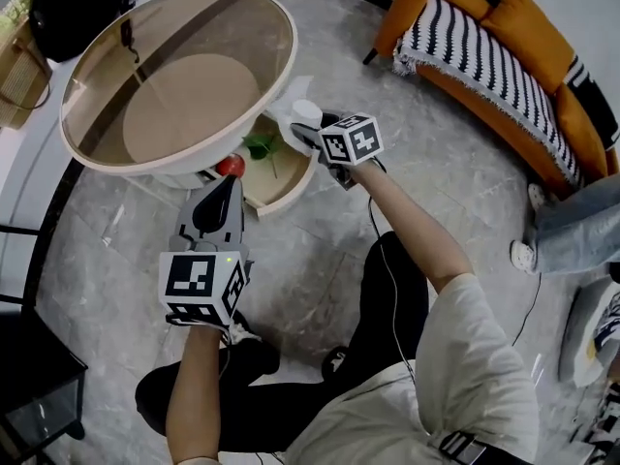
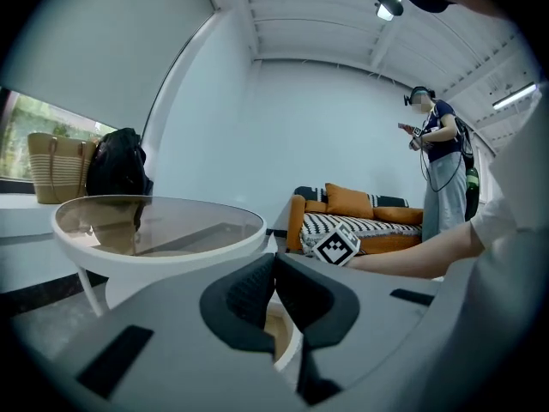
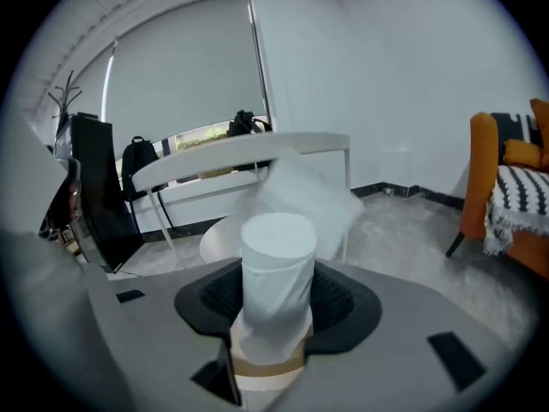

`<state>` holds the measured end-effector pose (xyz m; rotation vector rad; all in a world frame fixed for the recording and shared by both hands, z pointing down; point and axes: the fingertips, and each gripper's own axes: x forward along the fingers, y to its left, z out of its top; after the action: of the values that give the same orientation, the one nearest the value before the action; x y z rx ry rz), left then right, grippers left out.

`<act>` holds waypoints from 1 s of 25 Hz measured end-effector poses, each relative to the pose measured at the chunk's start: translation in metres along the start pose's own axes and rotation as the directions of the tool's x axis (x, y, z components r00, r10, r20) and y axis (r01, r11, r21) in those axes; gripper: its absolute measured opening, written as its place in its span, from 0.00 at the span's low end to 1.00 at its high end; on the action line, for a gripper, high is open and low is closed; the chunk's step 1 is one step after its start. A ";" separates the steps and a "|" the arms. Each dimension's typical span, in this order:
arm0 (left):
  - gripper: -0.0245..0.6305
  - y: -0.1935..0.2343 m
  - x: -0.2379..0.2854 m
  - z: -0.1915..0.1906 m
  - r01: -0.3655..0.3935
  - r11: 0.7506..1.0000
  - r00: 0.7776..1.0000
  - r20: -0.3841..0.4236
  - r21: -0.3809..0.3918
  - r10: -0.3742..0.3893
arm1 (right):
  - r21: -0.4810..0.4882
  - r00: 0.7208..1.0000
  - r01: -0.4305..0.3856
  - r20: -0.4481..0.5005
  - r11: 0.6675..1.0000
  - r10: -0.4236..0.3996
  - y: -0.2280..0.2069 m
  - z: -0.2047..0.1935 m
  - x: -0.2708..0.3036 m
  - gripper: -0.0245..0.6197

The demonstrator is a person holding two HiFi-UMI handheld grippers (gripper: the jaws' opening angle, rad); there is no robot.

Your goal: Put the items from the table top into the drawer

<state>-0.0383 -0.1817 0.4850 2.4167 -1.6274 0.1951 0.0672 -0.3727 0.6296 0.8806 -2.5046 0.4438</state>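
Note:
A round glass-topped table [image 1: 283,71] has an open curved drawer [image 1: 286,190] under its rim. In the drawer lie a green item [image 1: 260,145] and a red item [image 1: 231,166]. My right gripper [image 1: 306,134] is shut on a white roll [image 1: 305,112] with a loose white sheet hanging off it, held just above the drawer's right end. In the right gripper view the roll [image 3: 276,264] stands upright between the pads, a brown band at its base. My left gripper [image 1: 231,186] is shut and holds nothing; its tip is beside the red item at the drawer's front.
An orange sofa [image 1: 504,46] with a striped blanket runs along the right. A seated person's leg and shoe [image 1: 567,231] are at the right edge. A black bag [image 1: 73,8] and a woven bag [image 1: 17,66] lie beyond the table. A dark cabinet [image 1: 34,386] stands at the lower left.

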 end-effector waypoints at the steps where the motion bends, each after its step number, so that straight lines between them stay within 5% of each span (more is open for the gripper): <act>1: 0.07 0.000 -0.002 -0.002 -0.003 1.000 1.000 -0.005 0.008 0.003 | 0.023 1.000 -0.009 -0.019 1.000 0.009 0.004 -0.011 0.011 0.39; 9: 0.07 -0.024 -0.020 -0.016 0.015 0.998 1.000 -0.020 0.069 -0.013 | 0.103 0.984 -0.007 -0.175 0.995 0.025 0.033 -0.077 0.065 0.39; 16: 0.07 -0.019 -0.025 -0.011 0.017 0.999 1.000 0.004 0.031 -0.017 | 0.260 0.976 -0.137 -0.129 0.956 0.175 0.066 -0.088 0.094 0.39; 20: 0.07 -0.008 -0.025 -0.014 -0.005 1.000 1.000 -0.002 0.011 0.005 | 0.201 0.970 0.030 -0.241 0.979 0.020 0.046 -0.110 0.100 0.39; 25: 0.07 -0.003 -0.029 -0.011 -0.011 1.000 1.000 0.008 0.009 0.011 | 0.210 0.968 0.039 -0.249 0.977 0.015 0.043 -0.112 0.100 0.42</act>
<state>-0.0467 -0.1517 0.4890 2.4187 -1.6477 0.1955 0.0035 -0.3432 0.7691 0.8595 -2.2490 0.7812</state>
